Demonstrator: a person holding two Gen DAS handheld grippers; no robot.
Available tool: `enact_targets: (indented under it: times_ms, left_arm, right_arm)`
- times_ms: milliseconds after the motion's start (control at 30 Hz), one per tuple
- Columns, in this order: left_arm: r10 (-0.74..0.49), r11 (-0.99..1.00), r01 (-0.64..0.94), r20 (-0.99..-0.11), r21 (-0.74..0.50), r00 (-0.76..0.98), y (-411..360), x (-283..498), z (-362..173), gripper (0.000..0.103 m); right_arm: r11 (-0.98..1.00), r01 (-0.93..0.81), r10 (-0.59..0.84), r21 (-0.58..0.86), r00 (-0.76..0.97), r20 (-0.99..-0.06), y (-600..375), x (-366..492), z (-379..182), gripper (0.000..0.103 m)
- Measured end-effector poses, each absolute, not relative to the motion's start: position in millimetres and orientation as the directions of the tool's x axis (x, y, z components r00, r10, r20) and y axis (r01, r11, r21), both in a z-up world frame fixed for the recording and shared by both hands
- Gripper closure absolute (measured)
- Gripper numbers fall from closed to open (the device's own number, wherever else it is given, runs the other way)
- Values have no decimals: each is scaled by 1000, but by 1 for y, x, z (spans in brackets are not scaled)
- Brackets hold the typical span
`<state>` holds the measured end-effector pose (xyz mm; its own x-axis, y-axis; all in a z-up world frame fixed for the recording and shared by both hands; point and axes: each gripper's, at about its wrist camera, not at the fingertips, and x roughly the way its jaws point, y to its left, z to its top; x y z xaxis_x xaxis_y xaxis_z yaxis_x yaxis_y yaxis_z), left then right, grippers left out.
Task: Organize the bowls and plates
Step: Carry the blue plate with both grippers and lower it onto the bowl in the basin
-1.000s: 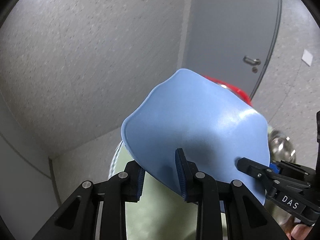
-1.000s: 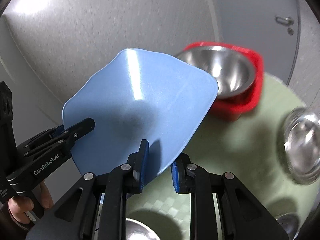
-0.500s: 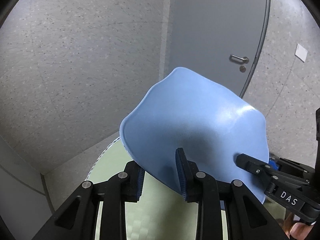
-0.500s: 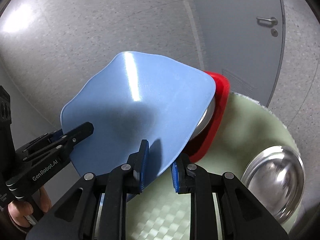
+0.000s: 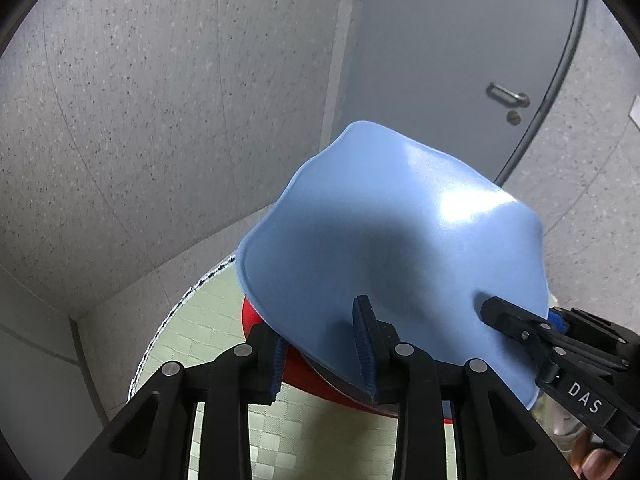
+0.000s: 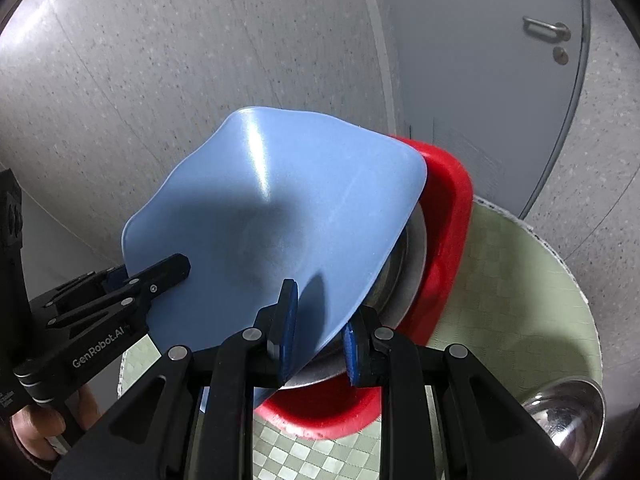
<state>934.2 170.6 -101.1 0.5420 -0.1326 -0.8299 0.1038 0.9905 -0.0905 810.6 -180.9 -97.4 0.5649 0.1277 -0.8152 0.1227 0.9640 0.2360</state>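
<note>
Two grippers share one blue plate [image 5: 384,248]. Nearest in each wrist view are the black fingers with ribbed blue pads: the left gripper [image 5: 324,354] straddles the plate's near rim with its jaws easing apart, one pad on top and the other under the rim, while the right gripper [image 6: 318,344] is clenched on the opposite edge. The plate is square-ish with rounded corners and a dished middle, matte plastic by the look of it, with soft highlights; I judge it light, stiff and a bit slick, so the thin raised rim is the sensible hold, as taken. It hangs tilted just over a steel bowl [image 6: 400,276] nested in a glossy red plate [image 6: 448,216] of like shape. Beneath lies a round table [image 6: 516,272] under a pale green checked cloth. Farther right sits another steel bowl [image 6: 568,408], shiny and likely slippery. Beyond are speckled grey walls and a grey door [image 5: 460,60].
</note>
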Motion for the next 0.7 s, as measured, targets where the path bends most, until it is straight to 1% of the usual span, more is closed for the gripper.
enact_targets:
  times_ms: [233,333,367,433,500,533,567,600,633,667,700]
  left_arm:
    - [-124,990,130,-818,-60,562,157,938,-108,68]
    - [-98,991,132,-820,-28,563,144,921,-114,61]
    - [-97,990,136,-823,-24,560,140,920,-116,57]
    - [-107,989,145,-823,-31,557,133,922,-117,51]
    - [-108,988,150,-825,-28,555,129,921,-120,48]
    - [-107,988,151,-826,-26,553,132,918,-119,45]
    - [-105,988,151,-826,-24,554,131,916,-119,38]
    - [-104,989,149,-820,-23,562,130,913,-118,34]
    - [-101,989,146,-814,-21,572,131,910,-116,25]
    - [-98,990,143,-806,-17,583,130,906,-115,22]
    - [-96,990,141,-799,-15,593,131,903,-112,18]
  right_arm:
    - [948,138,174,286,529,-831,-188,816,-111,80]
    - [941,151,181,303,534,-826,-191,816,-109,79]
    - [938,158,180,308,537,-824,-191,816,-107,78]
    - [932,165,186,321,543,-819,-196,812,-105,76]
    - [927,169,194,335,549,-813,-199,808,-103,76]
    - [925,169,197,340,552,-810,-201,806,-102,75]
    - [922,169,202,349,558,-805,-204,803,-100,74]
    - [918,171,205,357,565,-799,-205,801,-98,72]
    - [915,174,207,365,573,-793,-206,800,-96,71]
    - [913,180,203,367,580,-788,-209,797,-93,67]
    - [913,196,184,357,584,-791,-211,792,-90,60]
